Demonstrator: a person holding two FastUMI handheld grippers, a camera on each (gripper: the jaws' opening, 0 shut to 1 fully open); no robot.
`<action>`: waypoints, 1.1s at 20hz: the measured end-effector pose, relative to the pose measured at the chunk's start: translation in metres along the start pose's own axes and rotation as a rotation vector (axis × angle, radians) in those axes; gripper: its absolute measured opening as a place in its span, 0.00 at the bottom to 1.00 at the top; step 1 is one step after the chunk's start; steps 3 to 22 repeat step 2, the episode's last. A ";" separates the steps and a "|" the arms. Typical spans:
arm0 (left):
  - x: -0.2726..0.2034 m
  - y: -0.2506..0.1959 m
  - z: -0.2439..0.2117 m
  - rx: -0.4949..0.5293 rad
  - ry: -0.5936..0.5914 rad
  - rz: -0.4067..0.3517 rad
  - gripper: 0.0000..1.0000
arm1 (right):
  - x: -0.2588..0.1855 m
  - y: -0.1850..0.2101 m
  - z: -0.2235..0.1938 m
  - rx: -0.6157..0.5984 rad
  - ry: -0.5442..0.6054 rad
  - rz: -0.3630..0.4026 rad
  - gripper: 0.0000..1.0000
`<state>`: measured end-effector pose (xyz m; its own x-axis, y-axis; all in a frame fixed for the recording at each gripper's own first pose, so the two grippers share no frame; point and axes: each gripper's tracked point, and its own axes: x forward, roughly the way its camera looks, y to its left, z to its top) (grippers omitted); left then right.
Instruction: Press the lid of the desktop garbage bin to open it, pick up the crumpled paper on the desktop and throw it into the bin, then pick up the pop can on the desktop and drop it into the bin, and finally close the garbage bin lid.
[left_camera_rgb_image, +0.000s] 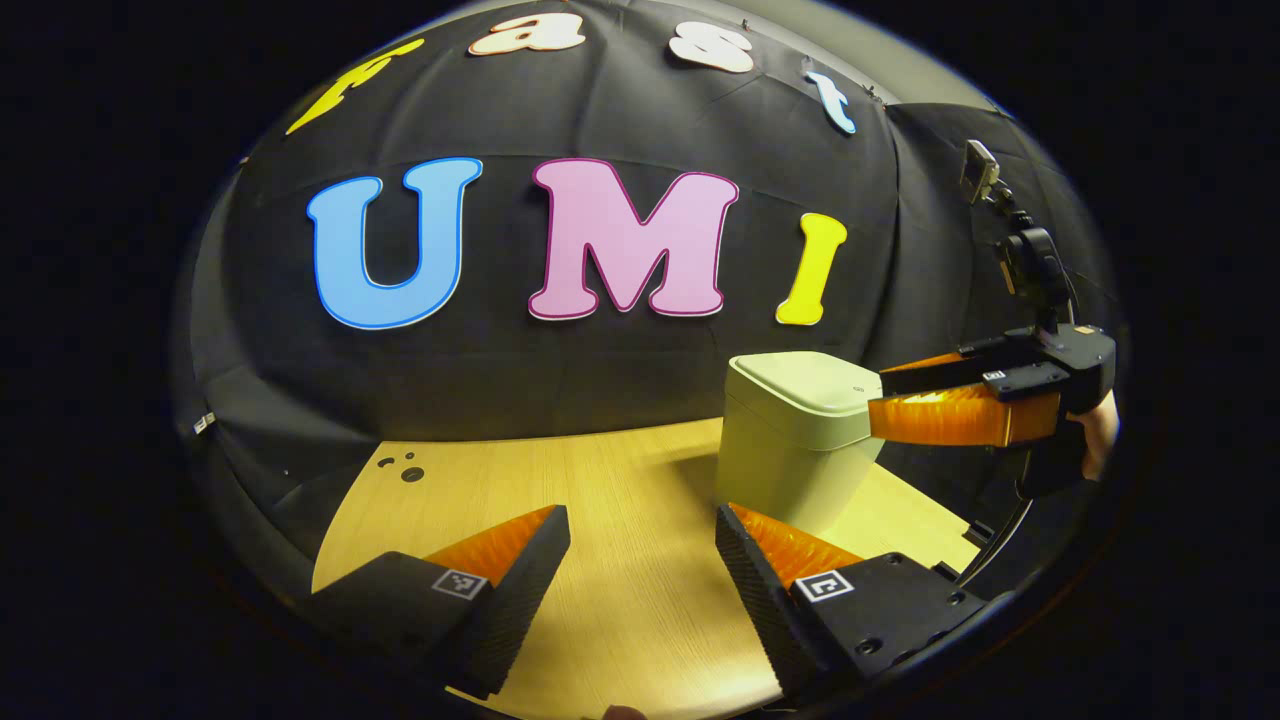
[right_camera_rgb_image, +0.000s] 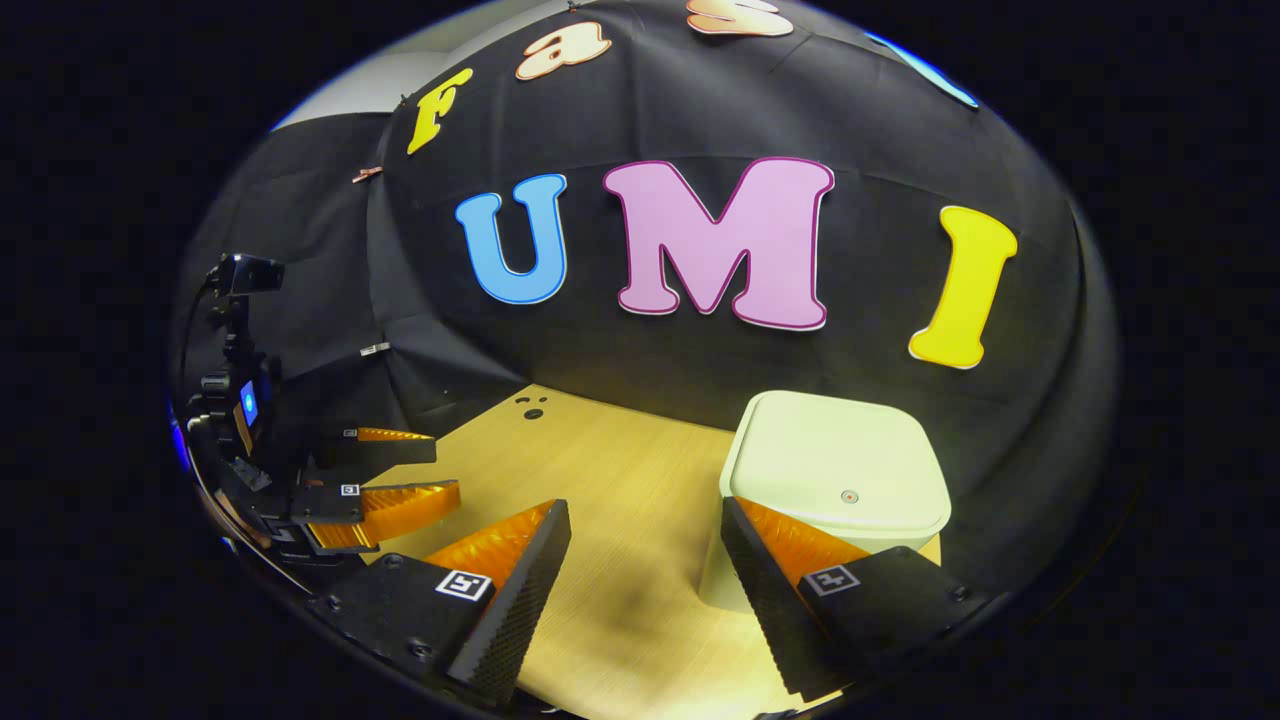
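Observation:
A pale green desktop bin (left_camera_rgb_image: 790, 450) stands on the wooden table (left_camera_rgb_image: 600, 480) with its lid (left_camera_rgb_image: 805, 382) down. My left gripper (left_camera_rgb_image: 640, 560) is open low over the table, with the bin just ahead to its right. In the left gripper view, the right gripper (left_camera_rgb_image: 878, 398) is held by a hand (left_camera_rgb_image: 1100, 440) and hovers open at the lid's right edge. In the right gripper view, my right gripper (right_camera_rgb_image: 645, 560) is open, its right finger close against the bin (right_camera_rgb_image: 835, 470). The lid carries a small round button (right_camera_rgb_image: 849, 495). The left gripper (right_camera_rgb_image: 445, 468) hangs open at the far left.
A camera on a black stand (left_camera_rgb_image: 1030, 260) rises at the table's right side, and another stand with a camera (right_camera_rgb_image: 240, 275) at the left. Small dark holes (left_camera_rgb_image: 410, 472) mark the table's far left corner. The black cloth wall runs close behind the bin.

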<state>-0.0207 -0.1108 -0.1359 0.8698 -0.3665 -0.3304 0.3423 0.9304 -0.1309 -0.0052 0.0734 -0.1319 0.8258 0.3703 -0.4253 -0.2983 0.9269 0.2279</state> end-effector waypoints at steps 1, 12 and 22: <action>0.001 0.001 0.000 0.001 0.000 0.002 0.96 | -0.001 0.003 -0.004 0.009 0.001 0.002 0.97; 0.001 0.001 0.000 0.001 0.001 0.004 0.96 | -0.001 0.006 -0.009 0.017 0.004 0.002 0.97; 0.001 0.001 0.000 0.001 0.001 0.004 0.96 | -0.001 0.006 -0.009 0.017 0.004 0.002 0.97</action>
